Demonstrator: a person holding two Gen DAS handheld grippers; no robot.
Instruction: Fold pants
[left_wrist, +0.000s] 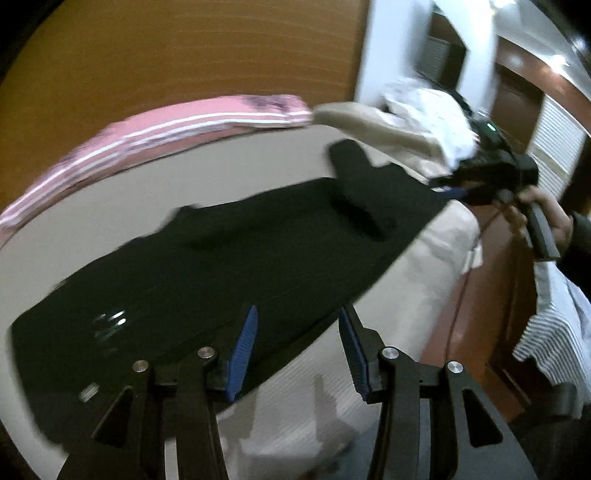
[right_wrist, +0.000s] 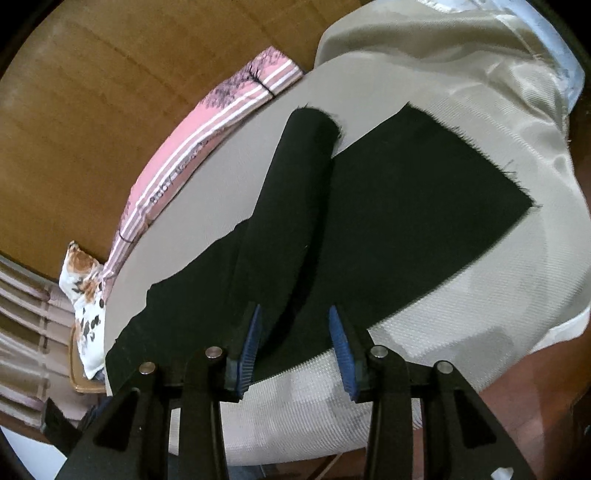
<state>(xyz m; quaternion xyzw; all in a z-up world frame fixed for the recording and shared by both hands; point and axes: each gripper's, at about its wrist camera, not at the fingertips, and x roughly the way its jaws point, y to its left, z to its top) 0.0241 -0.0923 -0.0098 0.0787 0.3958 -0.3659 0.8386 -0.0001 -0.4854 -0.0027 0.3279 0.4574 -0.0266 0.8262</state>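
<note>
Two blue-padded fingers of the left gripper (left_wrist: 297, 349) stand spread apart in the left wrist view, holding nothing, just over the near edge of the black pants (left_wrist: 229, 266), which lie flat across a beige bed cover (left_wrist: 92, 221). A pink striped blanket (left_wrist: 147, 129) runs along the bed's far side against a wooden wall (left_wrist: 184, 55). Past the pants' far end, the right gripper (left_wrist: 458, 192) is held in a hand (left_wrist: 543, 214); blur hides whether its jaws are apart. In the right wrist view, the right gripper (right_wrist: 295, 347) is spread wide and empty above the pants (right_wrist: 406, 206), one leg end lying folded over as a raised ridge. A floral cushion (right_wrist: 85, 295) sits at the bed's left corner.
</note>
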